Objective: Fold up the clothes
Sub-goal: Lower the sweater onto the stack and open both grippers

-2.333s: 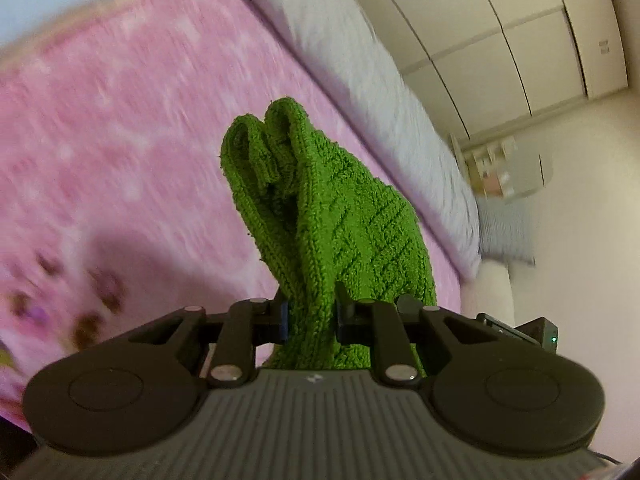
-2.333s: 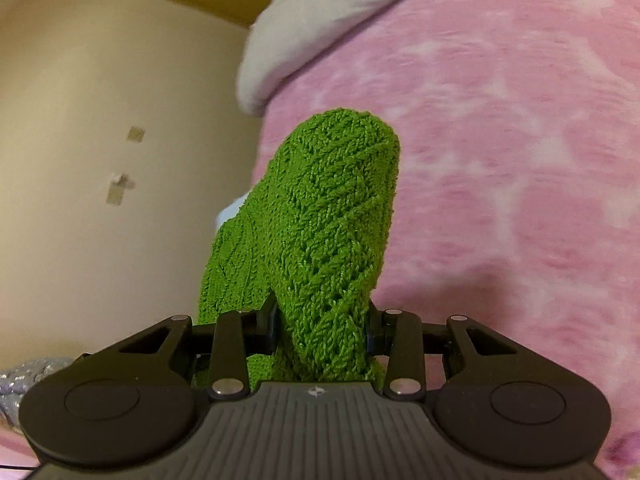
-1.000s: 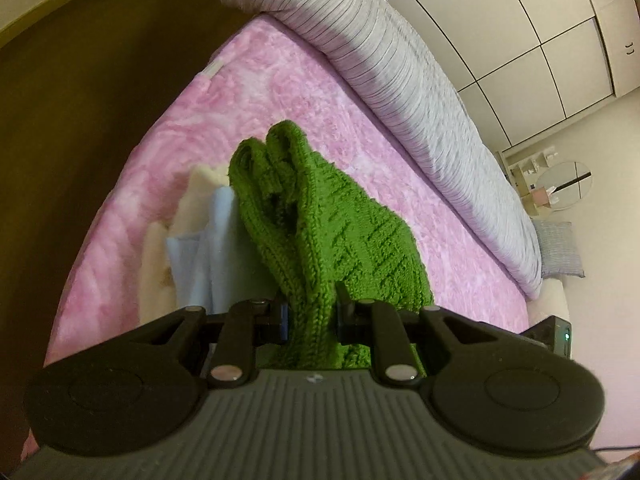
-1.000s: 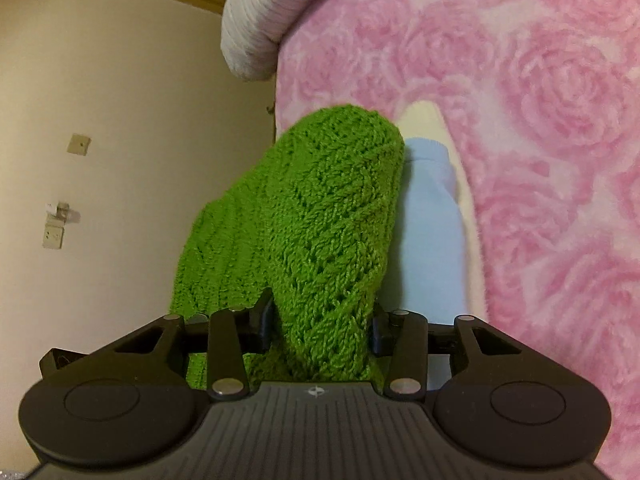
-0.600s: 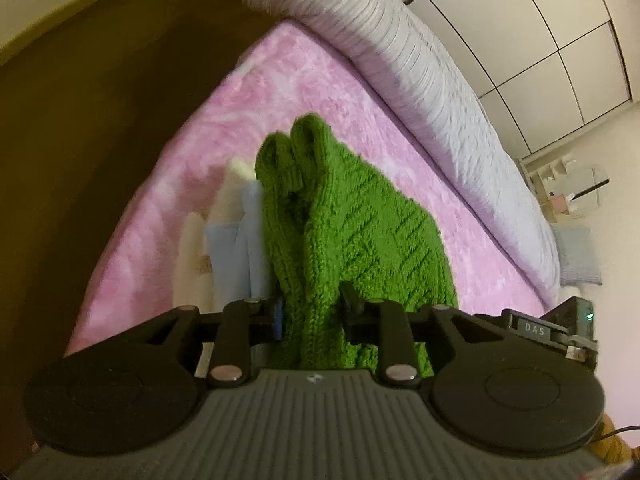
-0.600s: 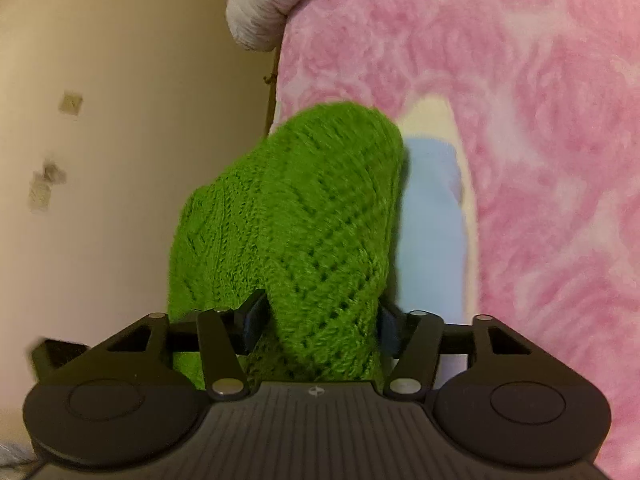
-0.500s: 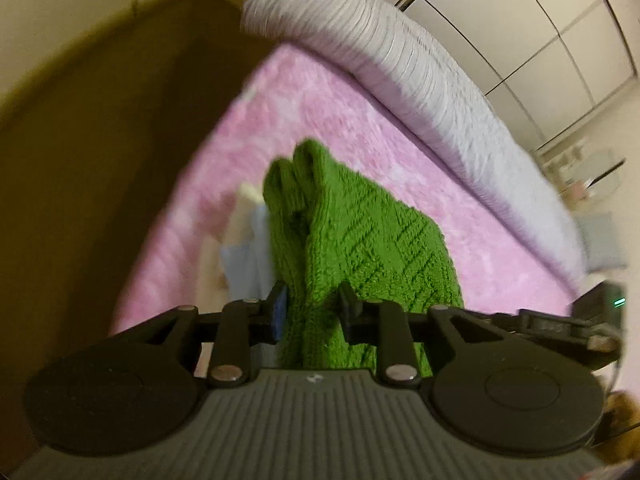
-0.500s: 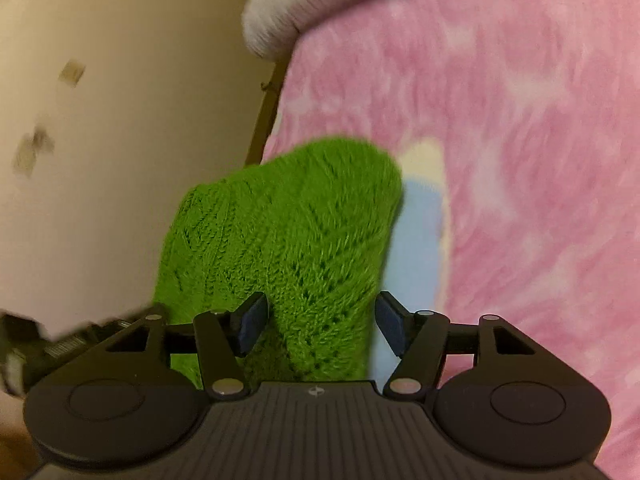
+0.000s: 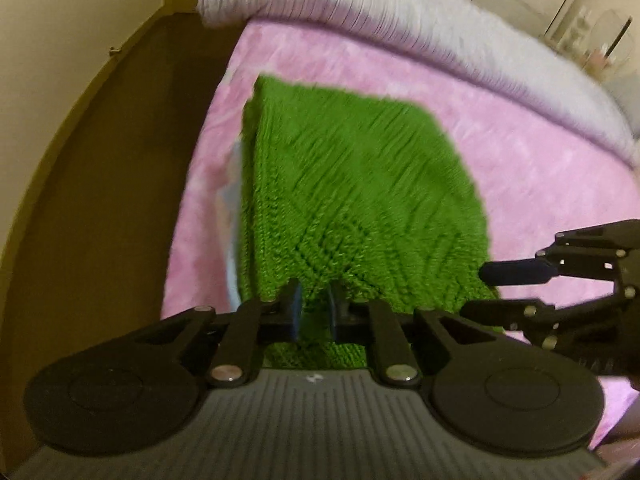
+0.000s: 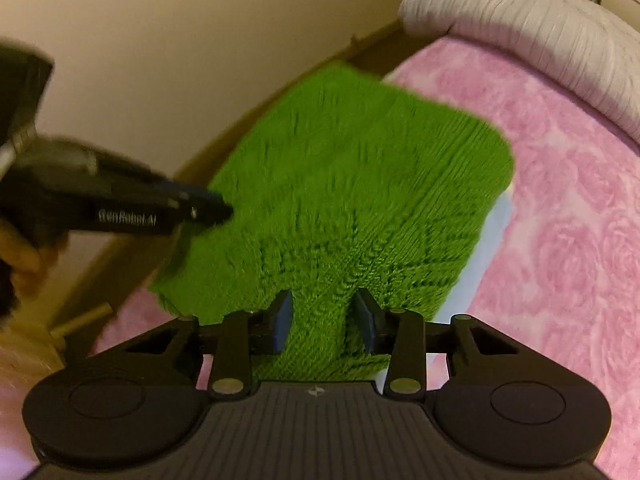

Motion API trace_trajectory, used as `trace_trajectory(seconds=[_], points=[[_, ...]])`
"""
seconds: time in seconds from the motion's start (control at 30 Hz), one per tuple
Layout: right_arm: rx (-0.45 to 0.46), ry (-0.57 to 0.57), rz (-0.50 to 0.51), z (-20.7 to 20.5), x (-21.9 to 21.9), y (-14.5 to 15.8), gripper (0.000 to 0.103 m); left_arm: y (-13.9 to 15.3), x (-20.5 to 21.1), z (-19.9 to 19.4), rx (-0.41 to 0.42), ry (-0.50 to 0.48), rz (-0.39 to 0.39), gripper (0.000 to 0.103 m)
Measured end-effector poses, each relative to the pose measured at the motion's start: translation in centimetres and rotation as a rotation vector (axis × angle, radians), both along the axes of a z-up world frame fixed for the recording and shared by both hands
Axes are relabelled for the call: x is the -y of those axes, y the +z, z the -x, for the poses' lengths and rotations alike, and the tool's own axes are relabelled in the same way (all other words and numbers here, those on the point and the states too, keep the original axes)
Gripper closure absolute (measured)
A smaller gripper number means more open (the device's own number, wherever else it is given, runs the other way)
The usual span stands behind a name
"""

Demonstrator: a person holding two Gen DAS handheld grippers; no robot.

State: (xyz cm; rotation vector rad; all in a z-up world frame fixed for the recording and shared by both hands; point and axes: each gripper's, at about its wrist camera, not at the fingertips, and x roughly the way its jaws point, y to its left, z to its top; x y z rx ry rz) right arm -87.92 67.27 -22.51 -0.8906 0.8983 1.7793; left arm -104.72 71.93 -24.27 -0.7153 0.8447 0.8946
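Observation:
A green knit garment (image 9: pixel 352 184) (image 10: pixel 360 184) lies spread over a folded light blue garment (image 9: pixel 232 216) (image 10: pixel 494 232) near the corner of the pink bed. My left gripper (image 9: pixel 314 308) is shut on a pinched ridge of the knit's near edge. In the right wrist view it (image 10: pixel 216 210) comes in from the left with a hand (image 10: pixel 24 264) behind it. My right gripper (image 10: pixel 322 320) is shut on another ridge of the same edge. The left wrist view shows it (image 9: pixel 504 292) at the knit's right corner. Both views are motion-blurred.
A pink rose-patterned blanket (image 9: pixel 540 184) (image 10: pixel 560 240) covers the bed. A grey striped quilt (image 9: pixel 400 20) (image 10: pixel 540 28) is rolled along its far side. Dark floor (image 9: pixel 120 160) and a cream wall (image 10: pixel 180 40) lie just past the bed's left edge.
The green knit hung bunched from both grippers above the bed; now it is lowered and spread flat over the light blue garment. The right jaws widened briefly, then narrowed.

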Motion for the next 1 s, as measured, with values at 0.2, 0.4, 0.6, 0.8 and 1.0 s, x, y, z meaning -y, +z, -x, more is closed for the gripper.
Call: trace_trajectory(seconds=[0.2, 0.4, 0.6, 0.8, 1.0], points=[[0.052, 0.028, -0.012, 1.8, 0.6, -2.7, 0.061, -2.2, 0.6, 1.2, 0.021, 0.015, -0.027, 0.091], [0.084, 0.034, -0.022, 2.2, 0.9, -2.6, 0.06, -1.6, 0.6, 1.2, 0.035, 0.0, -0.027, 0.091], [0.032, -0.044, -0.042, 0.4, 0.8, 0.7, 0.062, 2.4, 1.1, 0.8, 0.064, -0.004, -0.061, 0.095], [-0.013, -0.022, -0.055, 1.3, 0.2, 1.1, 0.062, 1.7, 1.7, -0.4, -0.001, -0.066, -0.018, 0.095], [0.11, 0.043, -0.021, 4.4, -0.8, -1.9, 0.061, -1.6, 1.5, 0.4, -0.028, -0.06, -0.007, 0.098]])
